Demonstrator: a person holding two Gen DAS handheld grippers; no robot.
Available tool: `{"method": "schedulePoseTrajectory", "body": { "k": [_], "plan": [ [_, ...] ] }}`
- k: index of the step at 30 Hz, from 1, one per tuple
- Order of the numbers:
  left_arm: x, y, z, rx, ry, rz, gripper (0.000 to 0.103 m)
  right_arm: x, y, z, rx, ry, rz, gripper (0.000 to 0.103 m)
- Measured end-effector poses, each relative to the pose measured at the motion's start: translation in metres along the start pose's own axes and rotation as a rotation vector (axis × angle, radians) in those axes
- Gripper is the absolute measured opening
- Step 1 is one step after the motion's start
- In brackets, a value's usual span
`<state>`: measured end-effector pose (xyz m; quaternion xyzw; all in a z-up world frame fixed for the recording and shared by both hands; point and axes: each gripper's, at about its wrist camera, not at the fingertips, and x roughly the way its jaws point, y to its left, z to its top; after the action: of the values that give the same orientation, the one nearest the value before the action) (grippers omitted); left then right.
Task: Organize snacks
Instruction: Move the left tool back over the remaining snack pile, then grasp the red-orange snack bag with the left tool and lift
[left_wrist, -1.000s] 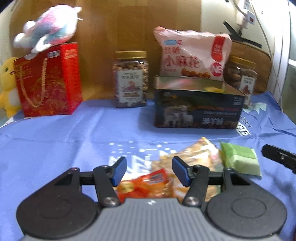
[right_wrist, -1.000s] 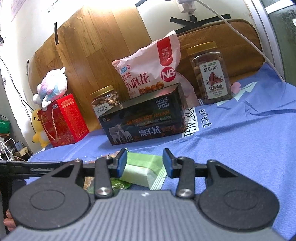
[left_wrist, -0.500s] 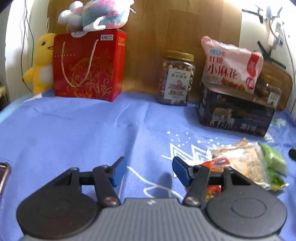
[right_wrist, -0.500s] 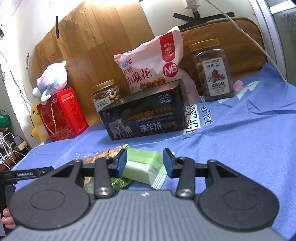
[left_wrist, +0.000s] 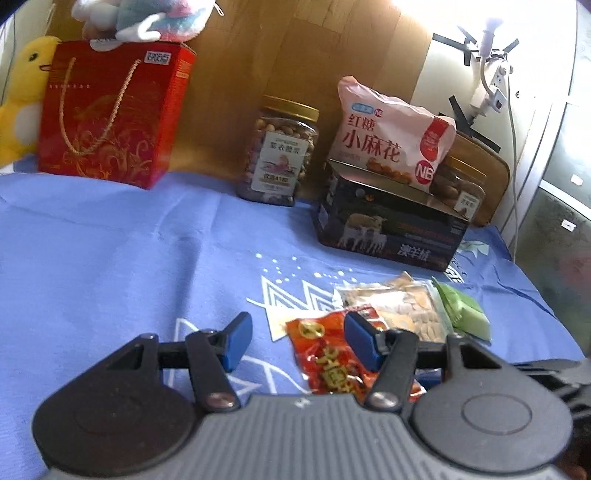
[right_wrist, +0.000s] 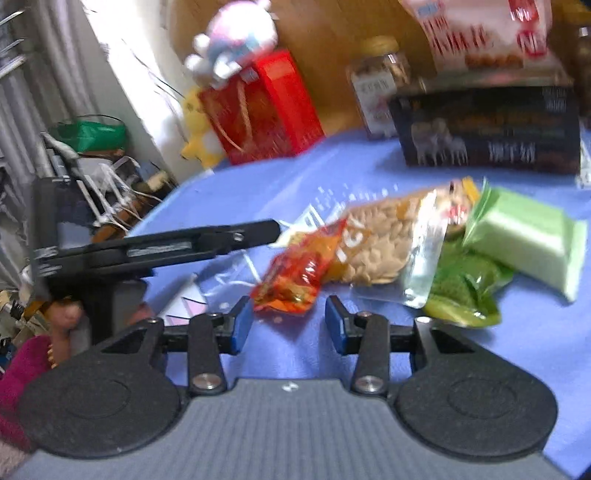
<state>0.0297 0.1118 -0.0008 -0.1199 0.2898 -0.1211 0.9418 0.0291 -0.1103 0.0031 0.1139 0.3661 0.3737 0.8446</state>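
our left tongs (left_wrist: 297, 341) stood spread and empty, nearest the red packet (left_wrist: 332, 360); it lay just right of the gap, long axis running near-to-far. our right tongs (right_wrist: 289, 325) also gaped, empty.

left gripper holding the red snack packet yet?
No: in the left wrist view the left gripper is open, and the red snack packet lies flat on the blue cloth with neither pad pressing it.

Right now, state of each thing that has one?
Left gripper: open, empty.
Right gripper: open, empty.
Dark rectangular tin box: lidless, pink bag propped behind it.
Gold-lidded clear nut jar: capped, upright.
Red-orange foil snack packet: sealed, flat on cloth.
Clear nut pouch: sealed, lying flat.
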Motion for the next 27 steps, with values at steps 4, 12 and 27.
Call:
{"method": "schedulePoseTrajectory", "body": {
  "k": [4,12,27],
  "plan": [
    [0.003,0.006,0.001,-0.034,0.012,-0.026,0.056,0.011,-0.007,0.007,0.068,0.014,0.029,0.012],
    [0.003,0.003,0.0,-0.015,0.029,-0.051,0.056,-0.012,-0.013,-0.001,0.084,0.0,0.03,0.005],
    [0.007,-0.044,-0.012,0.022,0.144,-0.265,0.063,-0.07,-0.033,-0.012,-0.049,-0.225,-0.301,0.011]
  ]
}}
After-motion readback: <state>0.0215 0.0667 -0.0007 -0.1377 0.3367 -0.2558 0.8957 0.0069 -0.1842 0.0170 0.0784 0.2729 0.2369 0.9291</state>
